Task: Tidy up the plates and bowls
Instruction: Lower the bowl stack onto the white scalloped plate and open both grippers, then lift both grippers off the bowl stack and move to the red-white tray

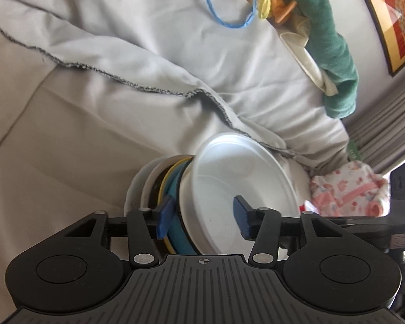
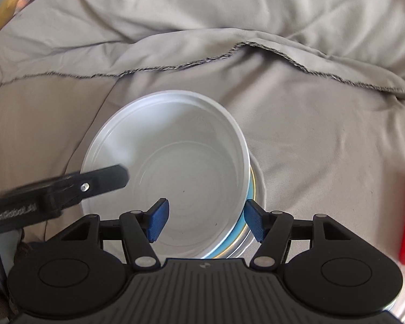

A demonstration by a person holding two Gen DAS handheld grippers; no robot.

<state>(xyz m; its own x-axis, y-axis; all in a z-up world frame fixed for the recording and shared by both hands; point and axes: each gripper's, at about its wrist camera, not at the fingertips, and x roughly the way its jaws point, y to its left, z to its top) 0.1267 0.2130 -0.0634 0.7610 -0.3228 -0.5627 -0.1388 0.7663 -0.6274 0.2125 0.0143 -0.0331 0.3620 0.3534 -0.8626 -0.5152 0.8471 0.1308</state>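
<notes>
Left wrist view showed my left gripper (image 1: 203, 217) straddling the deep white plastic bowl's (image 1: 229, 178) wall, jaws half-open, grip uncertain.

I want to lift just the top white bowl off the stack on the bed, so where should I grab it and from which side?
Grip the white plastic bowl by its thin upright rim, one pad inside and one outside, coming from above. The right tool already straddles the near-right rim. The wall is bare there, clear of the teal and yellow dishes nested below.
</notes>
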